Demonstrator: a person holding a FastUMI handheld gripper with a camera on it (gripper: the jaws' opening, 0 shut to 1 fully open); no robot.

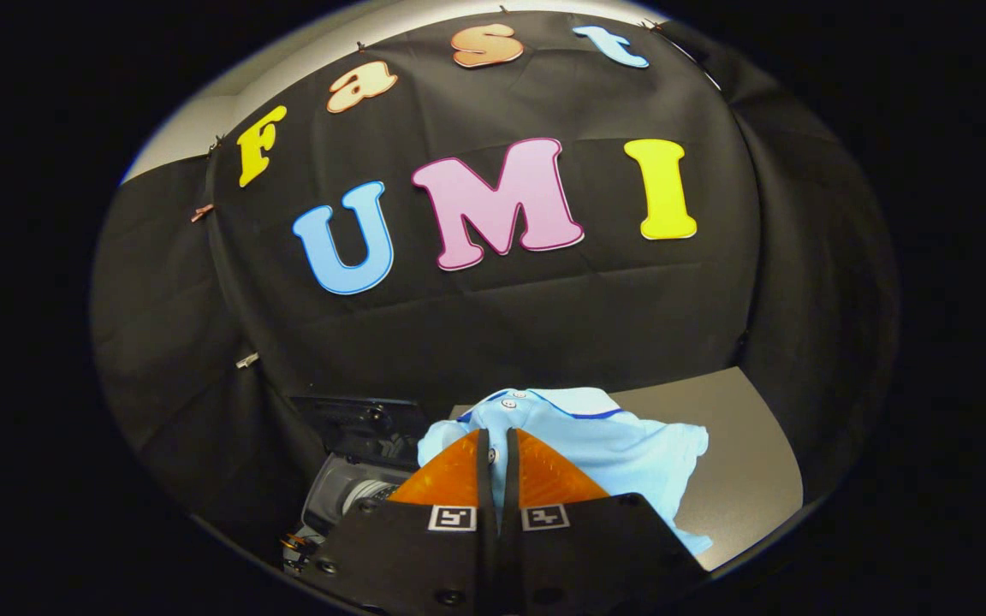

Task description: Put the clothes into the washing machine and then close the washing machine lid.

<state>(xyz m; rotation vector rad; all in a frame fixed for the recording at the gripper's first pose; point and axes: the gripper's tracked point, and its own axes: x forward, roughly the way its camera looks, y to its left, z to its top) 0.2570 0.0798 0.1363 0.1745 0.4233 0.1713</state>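
Gripper view | tongs (497,445) are clenching the shirt (613,441) over the bench (741,453) | washing machine (356,479) is sitting down-left of them, lid open

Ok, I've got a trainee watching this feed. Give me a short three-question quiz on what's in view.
1. True or false: the fingers are nearly closed, a sliver of light blue shirt in the gap.
2. What does the shirt lie on? A) grey table B) floor C) chair
3. Which side of the fingers is the open washing machine?

Key: 1 true; 2 A; 3 the left, below the table edge, its lid raised.
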